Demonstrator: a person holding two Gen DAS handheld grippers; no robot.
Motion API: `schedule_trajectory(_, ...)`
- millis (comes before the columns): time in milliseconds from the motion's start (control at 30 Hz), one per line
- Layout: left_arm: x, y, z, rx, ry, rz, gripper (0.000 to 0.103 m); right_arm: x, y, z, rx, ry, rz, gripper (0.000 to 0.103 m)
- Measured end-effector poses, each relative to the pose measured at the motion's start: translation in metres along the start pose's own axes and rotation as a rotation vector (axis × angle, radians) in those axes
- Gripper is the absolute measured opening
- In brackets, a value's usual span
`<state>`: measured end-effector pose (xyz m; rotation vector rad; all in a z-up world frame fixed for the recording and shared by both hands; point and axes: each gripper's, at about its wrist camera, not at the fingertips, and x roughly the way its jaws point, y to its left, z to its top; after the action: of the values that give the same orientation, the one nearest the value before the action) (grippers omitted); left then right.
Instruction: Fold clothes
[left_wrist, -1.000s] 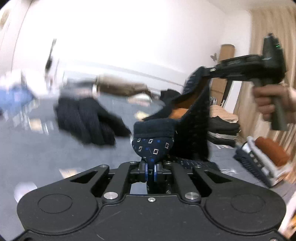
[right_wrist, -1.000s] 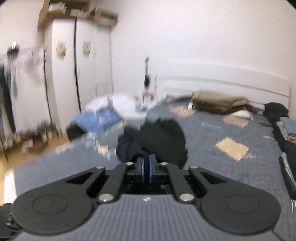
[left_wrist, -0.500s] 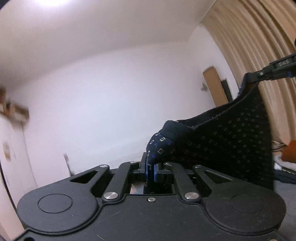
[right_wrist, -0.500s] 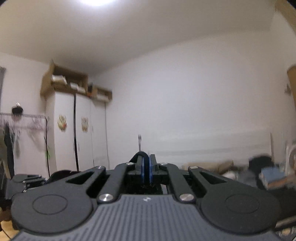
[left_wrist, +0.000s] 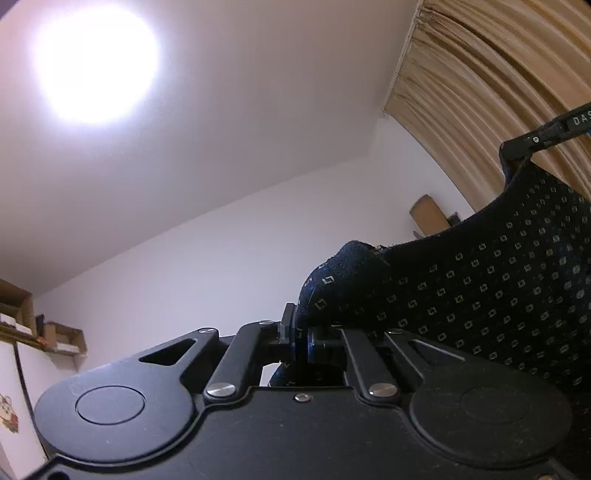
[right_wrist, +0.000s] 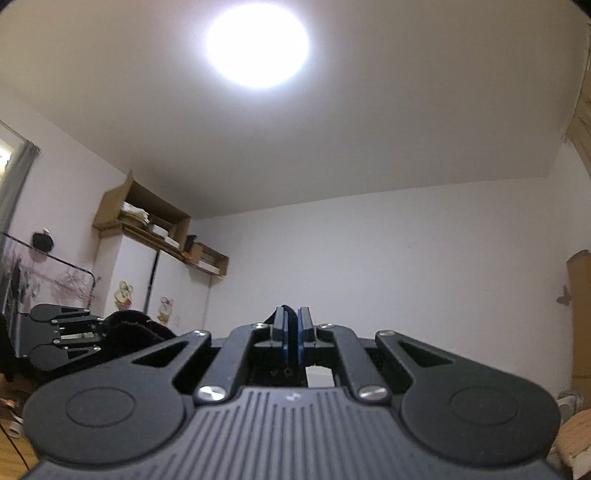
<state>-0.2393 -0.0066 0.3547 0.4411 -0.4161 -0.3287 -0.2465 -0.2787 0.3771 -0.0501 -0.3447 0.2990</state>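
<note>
My left gripper (left_wrist: 301, 328) is shut on a corner of a dark navy garment (left_wrist: 498, 295) with small square marks. The cloth stretches up and right to my right gripper (left_wrist: 517, 155), which pinches the other corner in front of the curtain. In the right wrist view my right gripper (right_wrist: 291, 325) is shut on a thin dark fold of the garment (right_wrist: 286, 309). The left gripper (right_wrist: 62, 336) shows there at the far left with dark cloth (right_wrist: 129, 332) bunched at it. Both grippers are raised and tilted toward the ceiling. The bed is out of view.
A ceiling lamp (right_wrist: 258, 44) glares overhead. White wardrobes with cardboard boxes (right_wrist: 147, 218) on top stand at the left. A beige curtain (left_wrist: 498, 74) hangs at the right. A clothes rack (right_wrist: 22, 273) is at the far left.
Both grippers have swung up from the bed toward the ceiling, lifting the navy garment stretched between them. Both stay shut on it.
</note>
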Motion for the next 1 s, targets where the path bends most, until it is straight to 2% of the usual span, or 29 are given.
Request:
schedule_trajectory(167, 0.039, -0.025, -0.044, -0.029, 0.092, -0.062, 0.006, 0.037, -0.019, -0.038, -0.047, 0.088, -0.096, 0.004)
schedule_trajectory(233, 0.062, -0.038, -0.07, -0.044, 0.151, -0.085, 0.006, 0.053, -0.028, -0.055, -0.067, 0.125, -0.141, 0.0)
schedule_trajectory(300, 0.089, -0.053, -0.104, -0.075, 0.219, -0.126, 0.006, 0.078, -0.053, -0.089, -0.051, 0.186, -0.183, 0.0)
schedule_trajectory(433, 0.147, -0.102, -0.187, -0.106, 0.383, -0.227, 0.006, 0.131, -0.097, -0.189, 0.073, 0.386, -0.171, 0.0)
schedule_trajectory(533, 0.186, -0.154, -0.267, -0.097, 0.532, -0.286, 0.006, 0.157, -0.121, -0.285, 0.195, 0.538, -0.144, 0.0)
schedule_trajectory(600, 0.204, -0.173, -0.327, -0.094, 0.645, -0.316, 0.006, 0.158, -0.129, -0.339, 0.254, 0.606, -0.127, 0.0)
schedule_trajectory(733, 0.22, -0.19, -0.415, -0.1, 0.811, -0.297, 0.007, 0.153, -0.13, -0.426, 0.355, 0.708, -0.115, 0.0)
schedule_trajectory(800, 0.203, -0.17, -0.435, -0.142, 0.848, -0.317, 0.009, 0.143, -0.13, -0.461, 0.412, 0.744, -0.104, 0.001)
schedule_trajectory(833, 0.194, -0.16, -0.445, -0.163, 0.866, -0.327, 0.014, 0.131, -0.13, -0.474, 0.436, 0.761, -0.103, 0.001)
schedule_trajectory(900, 0.181, -0.156, -0.446, -0.189, 0.885, -0.362, 0.038, 0.092, -0.133, -0.485, 0.471, 0.788, -0.118, 0.002)
schedule_trajectory(933, 0.174, -0.154, -0.445, -0.216, 0.87, -0.364, 0.056, 0.086, -0.13, -0.492, 0.486, 0.796, -0.123, 0.003)
schedule_trajectory(1000, 0.16, -0.152, -0.442, -0.268, 0.839, -0.368, 0.058, 0.072, -0.127, -0.507, 0.539, 0.807, -0.134, 0.004)
